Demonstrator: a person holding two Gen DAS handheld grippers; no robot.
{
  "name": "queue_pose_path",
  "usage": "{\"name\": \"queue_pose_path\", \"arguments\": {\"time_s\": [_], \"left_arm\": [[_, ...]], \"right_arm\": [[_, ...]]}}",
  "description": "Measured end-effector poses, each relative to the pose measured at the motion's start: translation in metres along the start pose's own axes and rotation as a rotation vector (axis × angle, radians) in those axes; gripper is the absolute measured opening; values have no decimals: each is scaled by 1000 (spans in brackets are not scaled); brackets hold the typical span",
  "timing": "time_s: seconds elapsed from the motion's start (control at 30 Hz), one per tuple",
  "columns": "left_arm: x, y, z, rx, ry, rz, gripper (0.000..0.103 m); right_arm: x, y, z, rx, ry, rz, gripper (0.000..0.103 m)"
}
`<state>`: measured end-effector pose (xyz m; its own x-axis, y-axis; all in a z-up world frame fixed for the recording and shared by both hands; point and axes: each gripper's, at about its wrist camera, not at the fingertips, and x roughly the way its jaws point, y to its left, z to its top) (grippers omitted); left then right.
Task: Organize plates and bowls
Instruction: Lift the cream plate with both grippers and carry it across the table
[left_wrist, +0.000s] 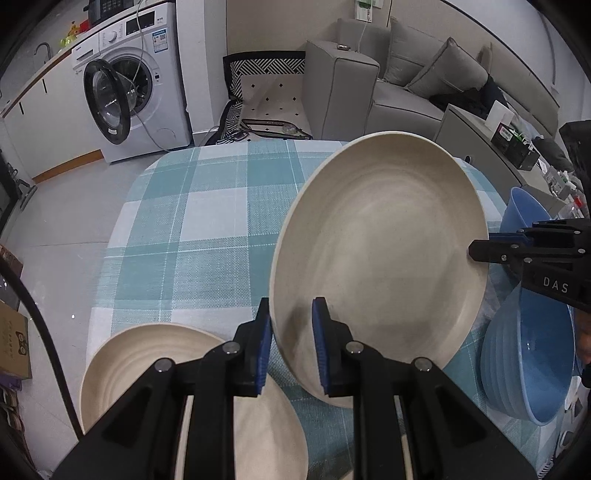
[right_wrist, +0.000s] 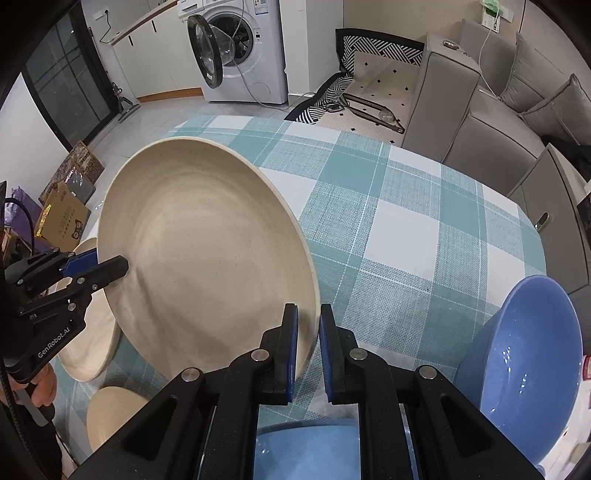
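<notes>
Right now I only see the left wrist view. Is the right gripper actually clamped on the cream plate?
Observer: Yes. The right wrist view shows the cream plate with its rim pinched between the blue pads of the right gripper.
Operator: What's behind the plate?
Observer: Only checked tablecloth, no dishes, up to the far edge.
Operator: Who's holding the left gripper?
Observer: A hand grips its handle, low at that view's left edge.

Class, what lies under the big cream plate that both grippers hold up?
Under the cream plate shows checked tablecloth; another cream dish peeks out at its left edge. The plate covers whatever lies directly beneath.
</notes>
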<state>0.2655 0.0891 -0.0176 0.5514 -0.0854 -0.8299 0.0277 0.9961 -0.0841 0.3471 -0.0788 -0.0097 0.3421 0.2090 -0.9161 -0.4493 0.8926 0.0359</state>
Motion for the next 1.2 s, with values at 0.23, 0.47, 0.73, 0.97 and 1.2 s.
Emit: {"name": "queue_pose_path", "arguments": {"time_s": [0.23,0.47,0.73,0.97,1.2], "left_arm": [[-11,4,-2,-7,-8,-10,19],[-30,9,-10,-10,-29,-9,19],[-59,15,-25,-21,-62,-4,19],[-80,16,-43,-22,-85,4,19],[-91,16,-66,-21,-90,9,19]], "right_arm": [[-14,6,-2,-8,-14,16,12],[-32,20,-7,-30,-37,28,12],[-56,41,-20,-63,-66,44,12],[-70,58,-39,-91,-76,49,12],[-79,70,-65,-114,-78,55,12]]}}
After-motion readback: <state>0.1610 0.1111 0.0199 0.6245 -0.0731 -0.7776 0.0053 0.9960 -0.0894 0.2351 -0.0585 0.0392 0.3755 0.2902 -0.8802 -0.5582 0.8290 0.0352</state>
